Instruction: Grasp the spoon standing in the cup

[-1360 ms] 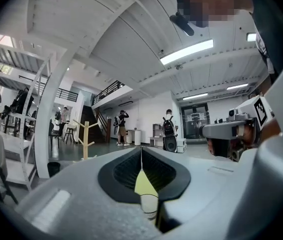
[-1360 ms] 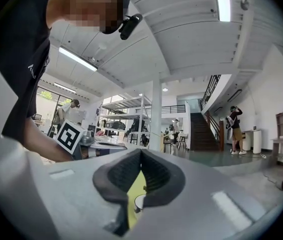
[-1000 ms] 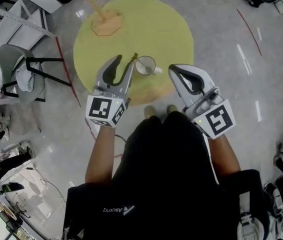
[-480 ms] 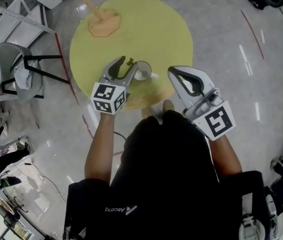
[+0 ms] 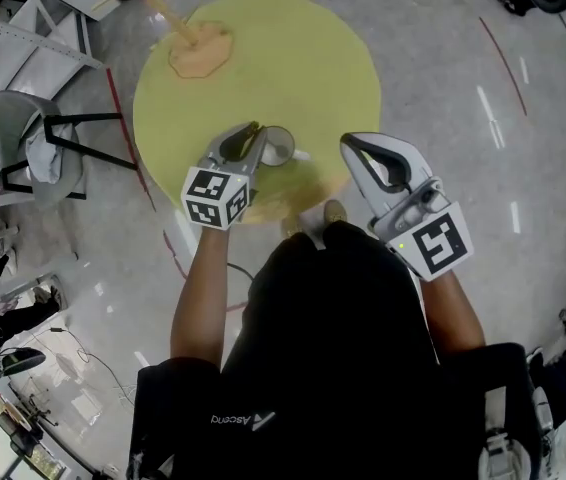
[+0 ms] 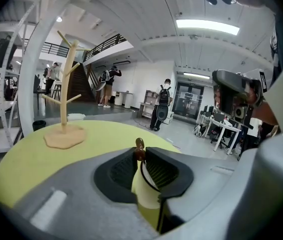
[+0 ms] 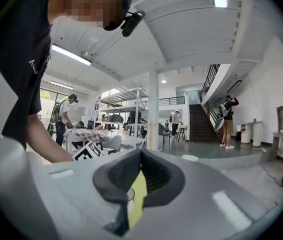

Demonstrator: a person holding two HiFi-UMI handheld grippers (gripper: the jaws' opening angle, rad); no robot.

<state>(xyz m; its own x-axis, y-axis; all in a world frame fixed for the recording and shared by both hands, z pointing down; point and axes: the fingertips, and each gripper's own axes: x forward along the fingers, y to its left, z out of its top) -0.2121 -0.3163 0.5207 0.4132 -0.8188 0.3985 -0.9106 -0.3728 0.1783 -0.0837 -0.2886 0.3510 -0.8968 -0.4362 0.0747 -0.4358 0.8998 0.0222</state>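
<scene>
A white cup [image 5: 276,146] stands near the front edge of the round yellow table [image 5: 293,58], with a brown-handled spoon [image 5: 251,128] standing in it. My left gripper [image 5: 246,140] reaches over the cup's left side and its jaws are closing. In the left gripper view the spoon's handle tip [image 6: 139,147] is pinched between the two jaw tips, and the cup's rim [image 6: 149,180] shows just below. My right gripper [image 5: 356,150] hovers to the right of the cup, shut and holding nothing, its tips [image 7: 140,153] meeting.
A wooden mug tree [image 5: 195,46] stands at the table's far left, also seen as the mug tree [image 6: 64,126] in the left gripper view. A grey chair [image 5: 31,140] stands left of the table. People walk in the hall behind.
The left gripper's jaws stood wide on either side of the spoon handle and have now closed in on it. The right gripper has stayed where it was.
</scene>
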